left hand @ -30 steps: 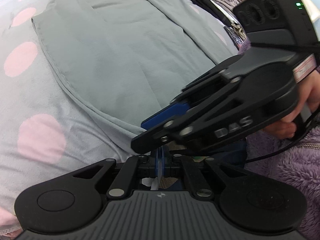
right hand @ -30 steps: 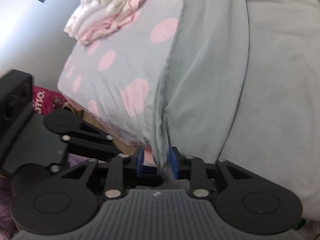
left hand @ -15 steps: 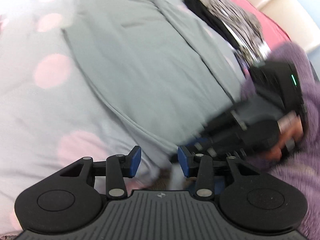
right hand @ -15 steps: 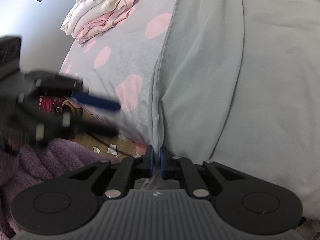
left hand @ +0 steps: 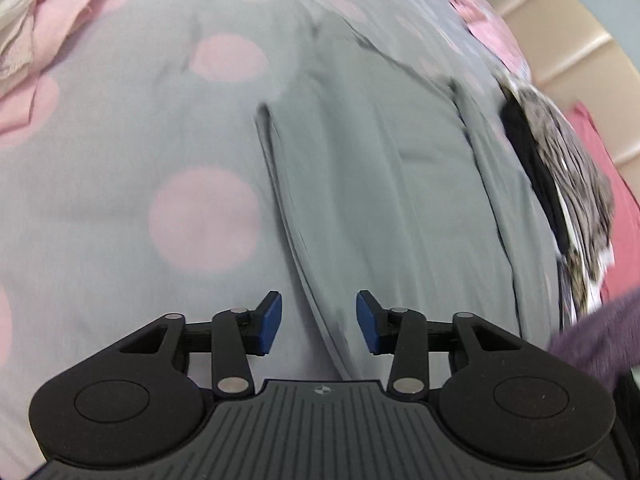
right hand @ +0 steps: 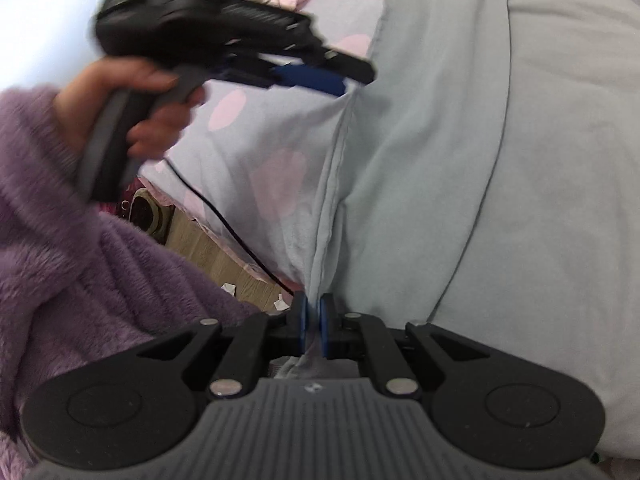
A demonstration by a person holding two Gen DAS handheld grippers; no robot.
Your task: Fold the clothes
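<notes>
A pale grey garment [left hand: 380,184] lies flat on the dotted bed cover [left hand: 160,120], its hemmed left edge running toward me. My left gripper [left hand: 319,320] hovers over that edge. Its jaws are closing, the hem lies between the blue pads [left hand: 270,322], and they do not press it. In the right wrist view the left gripper [right hand: 352,76] is blurred, held by a hand above the garment's [right hand: 500,160] edge. My right gripper [right hand: 313,320] is shut on the garment's near corner at the bed's edge.
A folded pile of pink and white clothes [left hand: 36,20] sits at the far left of the bed. Dark patterned clothes [left hand: 560,184] lie along the right. A purple fleece sleeve [right hand: 60,260] and a black cable [right hand: 224,220] hang over the wooden floor [right hand: 208,248].
My left gripper let go of the corner, opened, and moved away along the garment's left edge. My right gripper closed on that corner and stayed put.
</notes>
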